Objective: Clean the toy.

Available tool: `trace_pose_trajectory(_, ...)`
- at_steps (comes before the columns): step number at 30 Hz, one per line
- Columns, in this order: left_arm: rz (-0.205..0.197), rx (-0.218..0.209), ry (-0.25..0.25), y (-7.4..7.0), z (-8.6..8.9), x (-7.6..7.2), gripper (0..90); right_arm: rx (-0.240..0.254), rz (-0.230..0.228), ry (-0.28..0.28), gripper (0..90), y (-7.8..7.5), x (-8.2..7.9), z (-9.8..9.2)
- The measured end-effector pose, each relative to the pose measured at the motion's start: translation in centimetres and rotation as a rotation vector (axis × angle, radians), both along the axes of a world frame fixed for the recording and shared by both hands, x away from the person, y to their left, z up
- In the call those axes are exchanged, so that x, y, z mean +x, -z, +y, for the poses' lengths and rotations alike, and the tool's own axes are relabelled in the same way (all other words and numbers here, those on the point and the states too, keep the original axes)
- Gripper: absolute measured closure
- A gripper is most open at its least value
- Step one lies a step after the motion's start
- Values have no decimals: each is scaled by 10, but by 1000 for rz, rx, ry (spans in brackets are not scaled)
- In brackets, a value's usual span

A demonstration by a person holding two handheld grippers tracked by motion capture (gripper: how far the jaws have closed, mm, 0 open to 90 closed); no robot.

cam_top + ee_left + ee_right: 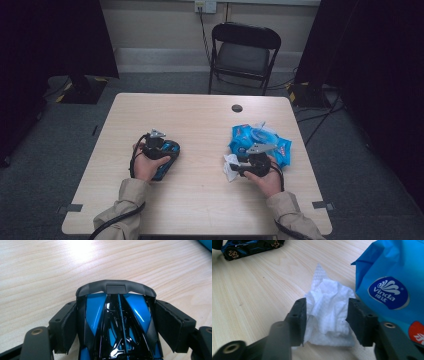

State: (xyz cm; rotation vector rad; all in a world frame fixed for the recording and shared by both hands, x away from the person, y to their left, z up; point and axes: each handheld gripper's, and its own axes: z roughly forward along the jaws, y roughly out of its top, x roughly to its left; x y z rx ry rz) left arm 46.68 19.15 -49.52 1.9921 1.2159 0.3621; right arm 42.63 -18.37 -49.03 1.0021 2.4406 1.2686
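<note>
Sitting at a pale wooden worktop point(200, 195), a person holds a two-jaw gripper in each hand, forearms in tan sleeves coming in from the bottom of the high view.

On the left, the left gripper point(159, 146) is clamped on a blue and black toy car point(167, 159) that rests on the worktop. In the left gripper view the toy car point(117, 325) sits between the two black jaws, with the padded faces pressed against its sides and its dark spoiler at the far end, bare wood grain beyond it.

On the right, the right gripper point(239, 167) rests low over a crumpled white tissue point(231, 167) lying on the worktop. In the right gripper view the tissue point(329, 307) lies between the jaws, which stand apart at its sides. Both edges of the tissue brush the jaw faces, but it looks loose rather than squeezed, so this gripper point(326, 315) reads as open around it.

Just beside the tissue, on its far right side, lies a blue plastic tissue pack point(260, 140) with a round white and blue brand mark. The pack point(392, 285) and the tissue are close together; whether they touch cannot be told.

Both things lie well apart from each other across the worktop. Beyond its far edge stands a black folding chair point(245, 50) on grey carpet.
</note>
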Motion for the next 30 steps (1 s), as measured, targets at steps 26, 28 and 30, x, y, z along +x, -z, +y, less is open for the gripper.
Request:
trace_pose_trajectory(26,-30,-43,125,-37,-4,-30,162,28,3,28,183,-20,-12,-12)
trace_pose_trajectory(28,-32,-56,135,-38,-7,-33,162,35,7,25,179,-21,-14,-13)
trace_pose_trajectory(30,-29,-60,148,-39,-9,-36,163,36,6,25,171,-23,-15,-14)
